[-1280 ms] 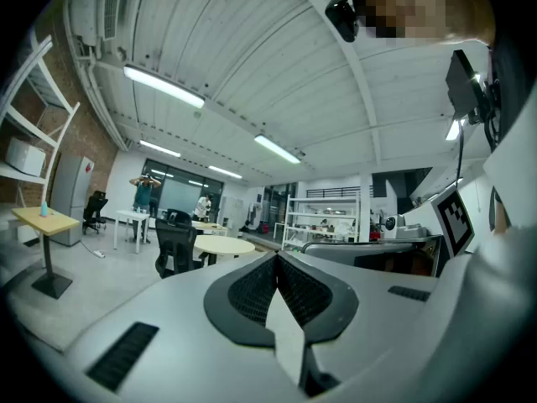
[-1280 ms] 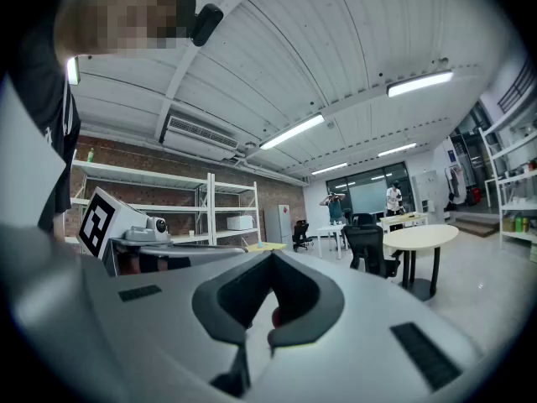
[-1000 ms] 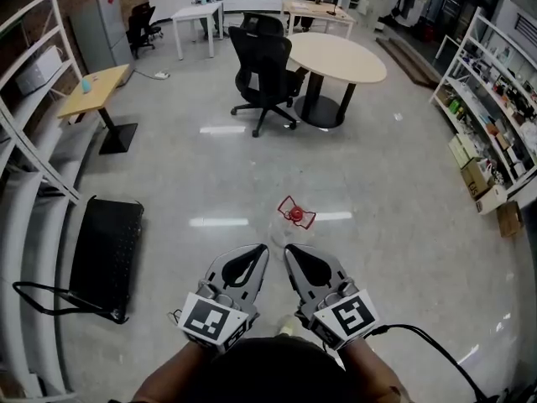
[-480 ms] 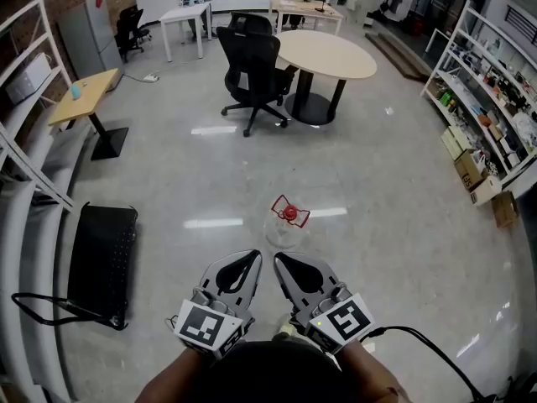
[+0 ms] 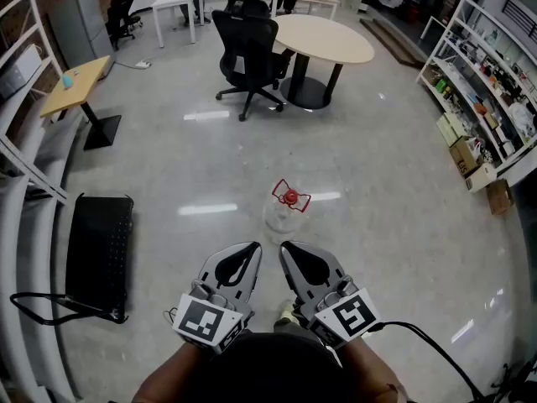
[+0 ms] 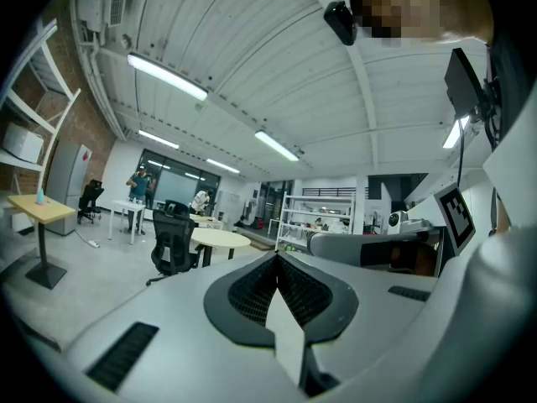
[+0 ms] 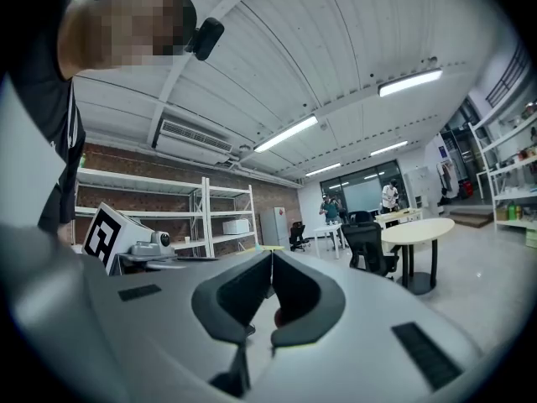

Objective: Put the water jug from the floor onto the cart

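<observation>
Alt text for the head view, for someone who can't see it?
A clear water jug with a red cap stands on the floor ahead of the left gripper and right gripper, both shut. A black cart sits at left.

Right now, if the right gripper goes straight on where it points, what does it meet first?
Probably nothing near: the right gripper points level, so it likely passes above the water jug on the floor.
</observation>
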### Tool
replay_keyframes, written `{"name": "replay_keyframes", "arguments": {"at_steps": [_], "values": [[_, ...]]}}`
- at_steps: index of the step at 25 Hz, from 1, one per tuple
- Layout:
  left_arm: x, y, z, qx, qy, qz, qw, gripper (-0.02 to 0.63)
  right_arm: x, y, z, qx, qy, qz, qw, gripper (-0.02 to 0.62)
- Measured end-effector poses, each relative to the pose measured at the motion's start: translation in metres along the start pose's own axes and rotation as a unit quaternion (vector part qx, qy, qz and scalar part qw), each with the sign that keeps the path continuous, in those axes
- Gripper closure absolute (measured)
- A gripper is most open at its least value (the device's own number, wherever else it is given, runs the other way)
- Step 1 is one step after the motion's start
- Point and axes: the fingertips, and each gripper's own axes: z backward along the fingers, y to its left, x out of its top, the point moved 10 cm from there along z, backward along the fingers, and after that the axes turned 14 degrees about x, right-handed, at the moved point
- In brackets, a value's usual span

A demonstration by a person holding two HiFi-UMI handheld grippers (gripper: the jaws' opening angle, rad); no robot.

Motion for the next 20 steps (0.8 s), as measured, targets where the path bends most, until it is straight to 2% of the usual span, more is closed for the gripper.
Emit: {"name": "replay_keyframes", "arguments": {"at_steps": [12, 20], "values": [[-0.018, 0.057, 0.023, -0.020, 0.008, 0.008, 0.9997, 0.601, -0.024, 0.034, -0.053, -0.020, 0.014, -0.020, 1.000, 0.592], [-0.024, 0.059, -0.014, -0.020, 0.030, 0.004, 0.9993, 0.601, -0.033, 0.001, -0.055, -0.040, 0.015, -0.036, 0.998, 0.592]]}}
